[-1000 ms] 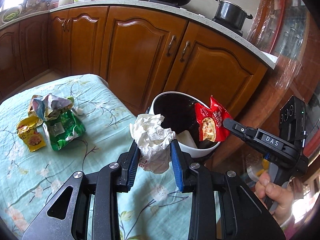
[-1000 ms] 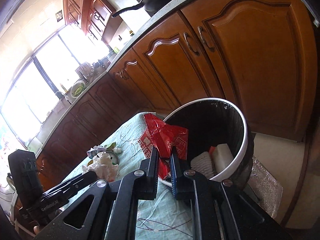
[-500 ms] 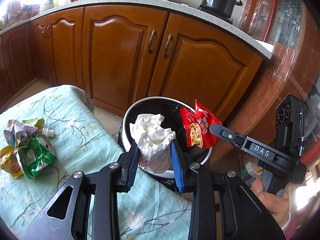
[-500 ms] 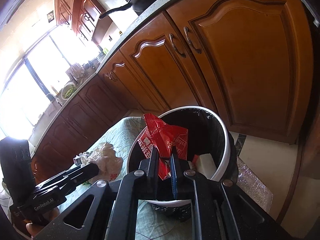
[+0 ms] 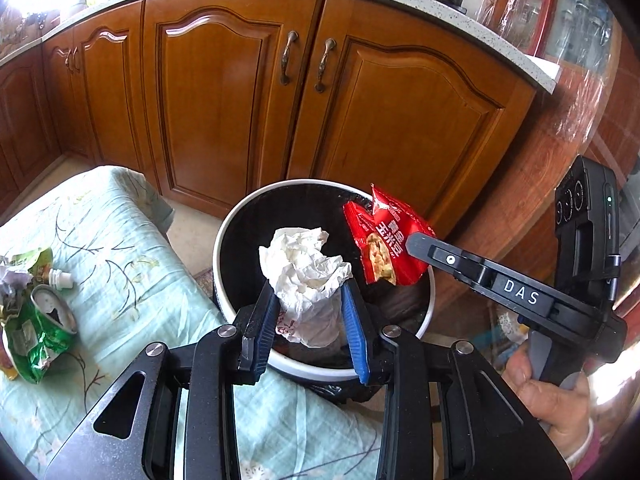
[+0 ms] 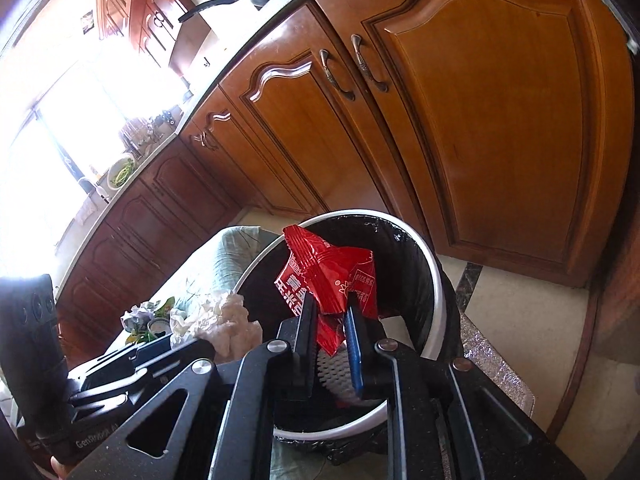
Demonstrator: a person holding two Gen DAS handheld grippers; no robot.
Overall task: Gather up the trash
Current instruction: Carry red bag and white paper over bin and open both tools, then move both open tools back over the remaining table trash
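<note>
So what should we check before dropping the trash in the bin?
1. Crumpled paper above the bin opening: ok.
2. Left gripper gripping the paper: ok.
3. Red wrapper above the bin: ok.
4. Right gripper letting go: its jaws have just been opening, wrapper between them: ok.
5. Bin has room: ok.
6. Table all tidy: not ok, the green can and wrappers remain.
</note>
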